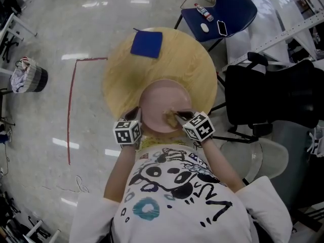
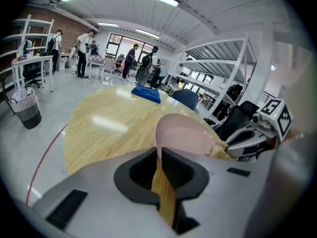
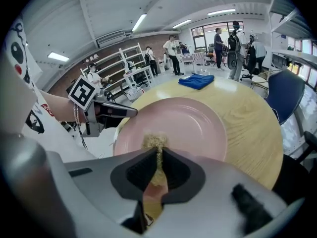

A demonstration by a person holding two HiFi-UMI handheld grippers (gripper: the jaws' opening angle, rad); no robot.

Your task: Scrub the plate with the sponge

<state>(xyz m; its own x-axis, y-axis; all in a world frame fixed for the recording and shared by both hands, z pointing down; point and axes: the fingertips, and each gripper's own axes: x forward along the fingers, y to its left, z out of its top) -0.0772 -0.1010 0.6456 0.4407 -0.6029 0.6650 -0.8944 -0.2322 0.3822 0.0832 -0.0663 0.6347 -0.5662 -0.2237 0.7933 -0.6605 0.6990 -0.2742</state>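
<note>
The pink plate (image 1: 159, 103) lies at the near edge of the round wooden table (image 1: 187, 59), just in front of the person, probably so that both arms reach it without stretching. The left gripper (image 2: 159, 155) is closed on the plate's rim at the left side. I judge this hold is there to stop the plate from sliding or turning while it is rubbed. Whether that side is a little lifted from the wood, I cannot tell. The right gripper (image 3: 158, 160) is closed on the sponge (image 3: 155, 145), a small tan, rough piece that sticks out past the jaws. The sponge touches the inside of the plate near the edge closest to the person. Holding it by the back part leaves the front free to rub. So the scrubbing seems to be under way, and most of the plate's surface is left to cover. A folded blue cloth (image 1: 147, 43) lies at the far side of the table, well apart from the plate.
</note>
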